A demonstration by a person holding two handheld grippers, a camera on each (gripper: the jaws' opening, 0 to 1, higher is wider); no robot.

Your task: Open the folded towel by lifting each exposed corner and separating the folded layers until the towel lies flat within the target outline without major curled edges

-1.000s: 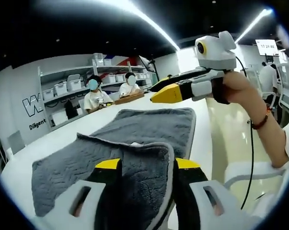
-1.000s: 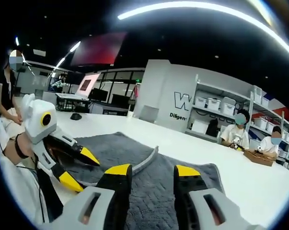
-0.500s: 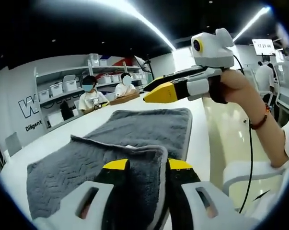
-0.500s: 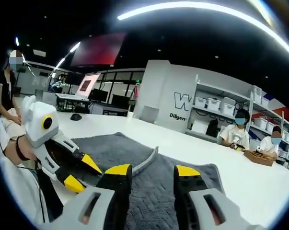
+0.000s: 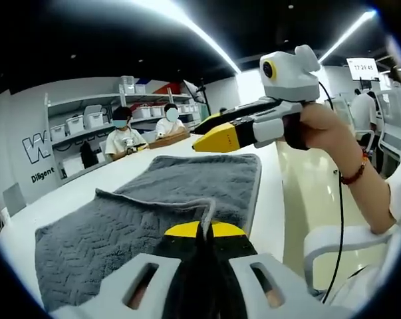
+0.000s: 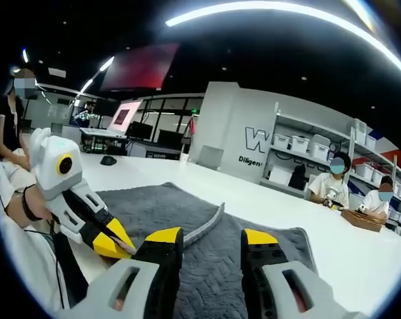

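In the left gripper view, the left gripper (image 5: 201,230) has its yellow-tipped jaws pressed together on the raised, pale-trimmed edge of the grey chevron-textured plush towel (image 5: 114,226), which lies on the long white table (image 5: 74,189). The nearer part is doubled over, with a single layer stretching away to the far right. The right gripper (image 5: 213,136) hangs above that far layer, held by a hand (image 5: 320,129); side-on, I cannot tell how its jaws stand.

The towel looks soft, light and limp, so it should drape and fold back on itself rather than hold a shape. The stitched hem at a corner seems the firmest place to pinch, taking one layer only.

In the right gripper view, the right gripper (image 6: 203,238) has its jaws apart with nothing between them, above the towel (image 6: 187,259). This view settles what the other leaves unclear. It also shows the lifted hem arcing up across the cloth, and the left gripper (image 6: 114,244) low at the near left edge.
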